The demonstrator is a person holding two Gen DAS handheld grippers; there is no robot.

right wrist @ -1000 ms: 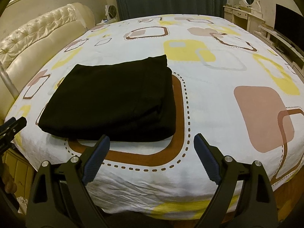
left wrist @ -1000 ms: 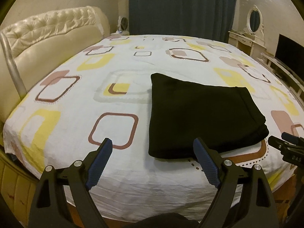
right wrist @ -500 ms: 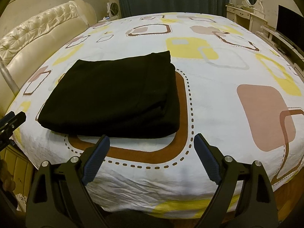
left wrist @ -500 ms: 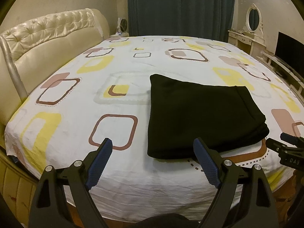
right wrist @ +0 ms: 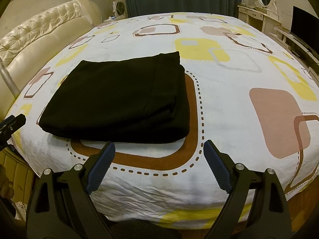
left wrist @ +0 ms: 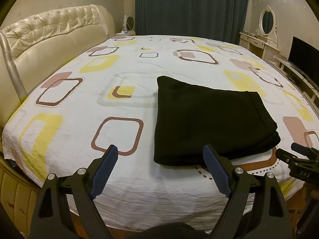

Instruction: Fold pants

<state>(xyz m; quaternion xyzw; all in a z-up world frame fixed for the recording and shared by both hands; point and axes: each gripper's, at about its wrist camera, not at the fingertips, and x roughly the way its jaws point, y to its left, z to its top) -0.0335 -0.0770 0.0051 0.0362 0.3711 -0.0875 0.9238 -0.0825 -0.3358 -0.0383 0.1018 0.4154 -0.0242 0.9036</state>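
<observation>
Near the front edge of the bed with the white sheet printed in yellow, pink and brown squares [left wrist: 127,181], the black fabric pants [left wrist: 211,123] lie folded into a flat rectangle. I've got my left gripper [left wrist: 160,157] hanging just off the mattress edge with its blue-padded fingers [left wrist: 103,167] spread wide, gripping nothing. Same deal with my right gripper [right wrist: 159,153], fingers apart and clear of the pants [right wrist: 119,97], just short of their near edge.

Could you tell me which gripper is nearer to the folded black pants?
Right, narrowly. The right gripper hovers open just short of the pants' near edge, facing them. The left gripper sits off their near left corner, its right finger overlapping that edge.
</observation>
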